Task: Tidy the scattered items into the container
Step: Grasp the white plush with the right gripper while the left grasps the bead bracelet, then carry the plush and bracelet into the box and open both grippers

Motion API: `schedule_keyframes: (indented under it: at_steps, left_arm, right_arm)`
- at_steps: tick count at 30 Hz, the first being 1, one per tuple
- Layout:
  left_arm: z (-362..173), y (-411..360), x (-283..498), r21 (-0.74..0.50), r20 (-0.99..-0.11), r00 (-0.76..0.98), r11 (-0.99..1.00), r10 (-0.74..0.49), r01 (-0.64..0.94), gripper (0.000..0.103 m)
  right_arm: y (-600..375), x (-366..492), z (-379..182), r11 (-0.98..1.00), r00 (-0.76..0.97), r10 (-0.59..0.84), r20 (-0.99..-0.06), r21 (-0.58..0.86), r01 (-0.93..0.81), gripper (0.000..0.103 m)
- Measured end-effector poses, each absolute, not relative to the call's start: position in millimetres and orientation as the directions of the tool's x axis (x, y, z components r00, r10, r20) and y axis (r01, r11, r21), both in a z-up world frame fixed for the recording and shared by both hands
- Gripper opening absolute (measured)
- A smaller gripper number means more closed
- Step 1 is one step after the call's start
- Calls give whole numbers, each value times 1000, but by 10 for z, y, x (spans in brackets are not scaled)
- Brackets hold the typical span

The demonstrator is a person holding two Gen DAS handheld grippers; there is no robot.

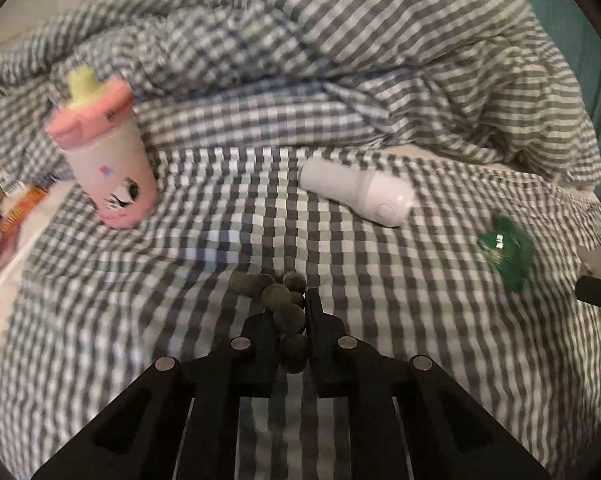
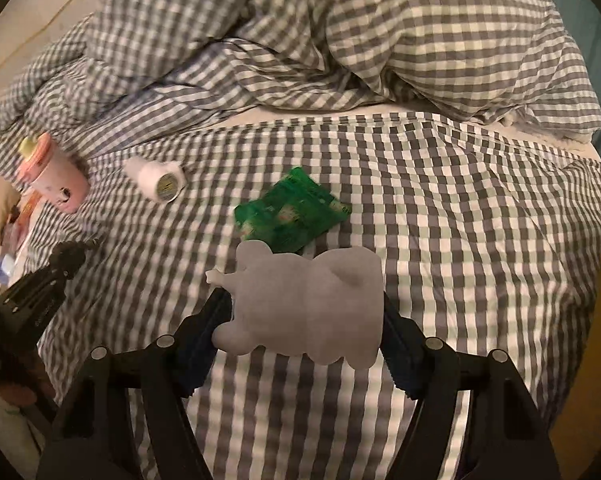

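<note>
Left gripper [image 1: 288, 312], seen from its own camera, is pinched tight on a dark beaded string [image 1: 282, 312] above the gingham bedsheet [image 1: 180, 280]; a pink sippy cup [image 1: 108, 160], a white bottle [image 1: 356, 192] and a green packet [image 1: 504, 248] lie scattered beyond. No container shows clearly, so carry the beads level and don't let the loose end snag.

From the right camera, the right gripper [image 2: 306, 308] clamps a grey elephant-shaped toy [image 2: 308, 304] across its body, just short of the green packet. Keep that squeeze steady until it's over the bin.
</note>
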State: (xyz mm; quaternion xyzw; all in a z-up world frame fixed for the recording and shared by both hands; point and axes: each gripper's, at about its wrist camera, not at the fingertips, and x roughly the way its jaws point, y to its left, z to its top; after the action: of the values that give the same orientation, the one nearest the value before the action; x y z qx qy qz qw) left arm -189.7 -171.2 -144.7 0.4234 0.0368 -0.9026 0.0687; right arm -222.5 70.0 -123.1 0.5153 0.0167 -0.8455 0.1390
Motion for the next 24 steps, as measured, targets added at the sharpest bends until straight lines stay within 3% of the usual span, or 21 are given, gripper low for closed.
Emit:
schedule_keyframes:
  at_steps: [24]
  left_arm:
    - [-343, -1081, -669, -49, -682, -730, -999, 49, -22, 11]
  right_arm:
    - [891, -857, -349, -957, -537, -220, -814, 74, 280, 70]
